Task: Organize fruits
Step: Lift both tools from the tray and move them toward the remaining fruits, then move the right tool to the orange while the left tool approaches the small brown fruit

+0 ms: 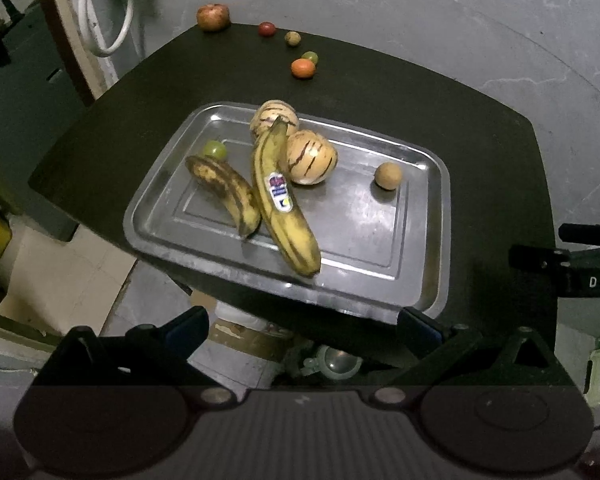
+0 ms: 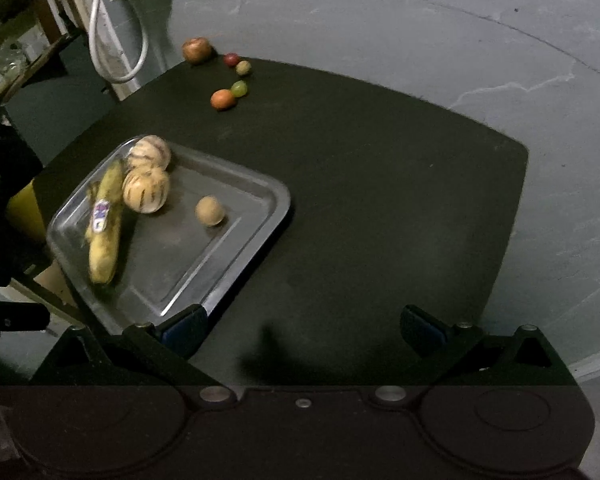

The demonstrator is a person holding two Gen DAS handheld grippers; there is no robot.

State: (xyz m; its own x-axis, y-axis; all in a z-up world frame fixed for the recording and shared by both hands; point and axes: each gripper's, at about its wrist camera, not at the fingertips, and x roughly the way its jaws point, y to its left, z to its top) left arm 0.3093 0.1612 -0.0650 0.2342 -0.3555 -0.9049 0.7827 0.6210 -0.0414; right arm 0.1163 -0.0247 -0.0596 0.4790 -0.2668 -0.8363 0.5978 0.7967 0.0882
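Observation:
A metal tray (image 1: 352,248) (image 2: 256,208) lies on a black table (image 1: 480,152) (image 2: 360,200). On it are two bananas (image 1: 280,200) (image 1: 224,192) (image 2: 106,224), two striped pale melons (image 1: 312,158) (image 1: 274,118) (image 2: 146,190), a green grape (image 1: 215,149) and a small brown fruit (image 1: 388,176) (image 2: 210,211). Far back on the table sit a pomegranate (image 1: 213,17) (image 2: 196,50), a red fruit (image 1: 267,29) (image 2: 231,59), an olive-brown fruit (image 1: 292,38) (image 2: 243,67), a green one (image 1: 310,57) (image 2: 239,88) and an orange one (image 1: 302,68) (image 2: 223,99). My left gripper (image 1: 304,330) is open before the tray's near edge. My right gripper (image 2: 304,330) is open over bare table, nothing between its fingers.
The table stands on a grey floor (image 2: 420,20). A white cable loop (image 1: 108,12) (image 2: 118,40) hangs by shelving at the back left. The right gripper's body (image 1: 580,268) shows at the left view's right edge. A wide stretch of tabletop lies right of the tray.

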